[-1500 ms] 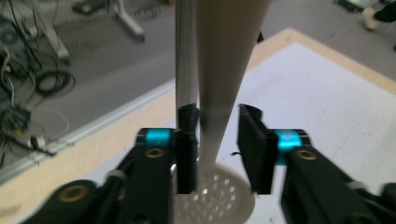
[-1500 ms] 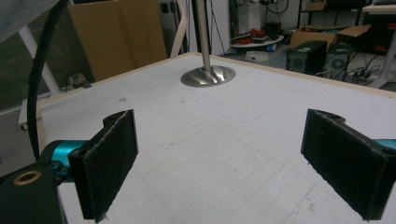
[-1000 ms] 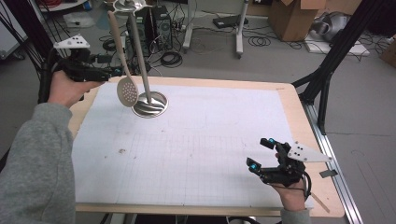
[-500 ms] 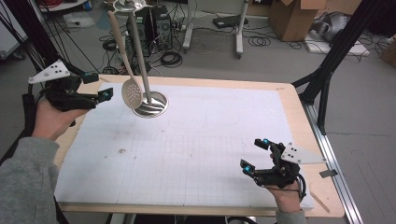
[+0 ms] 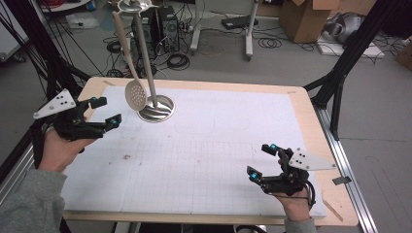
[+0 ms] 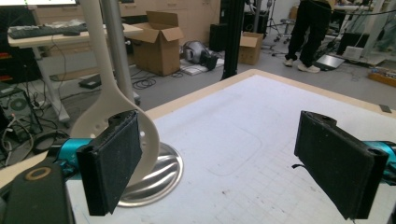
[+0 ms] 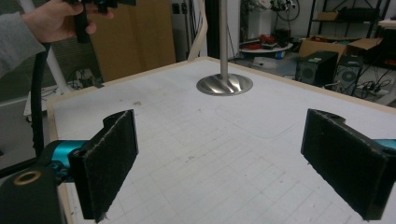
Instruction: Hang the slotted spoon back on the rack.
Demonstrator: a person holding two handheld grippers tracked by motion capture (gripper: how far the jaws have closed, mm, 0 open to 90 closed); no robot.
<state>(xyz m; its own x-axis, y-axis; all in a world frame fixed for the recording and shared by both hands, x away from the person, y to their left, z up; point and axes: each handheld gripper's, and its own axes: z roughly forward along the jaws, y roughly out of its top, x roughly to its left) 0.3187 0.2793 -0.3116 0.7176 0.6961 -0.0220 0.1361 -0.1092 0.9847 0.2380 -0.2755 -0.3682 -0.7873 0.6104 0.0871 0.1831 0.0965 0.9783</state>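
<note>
I am holding the left gripper [image 5: 104, 112] at the left edge of the high view, just left of the slotted spoon [image 5: 135, 93]; its jaws have just been opening and are standing wide with nothing between them. The spoon is hanging from the metal stand [image 5: 155, 108] in the upper left of that frame, its perforated head dangling just above the stand's round base. In the left gripper view the spoon [image 6: 109, 100] is showing behind the left jaw, apart from it. I am resting the right gripper [image 5: 262, 160] at the lower right of the table [image 5: 301, 104], jaws spread wide and gripping nothing.
</note>
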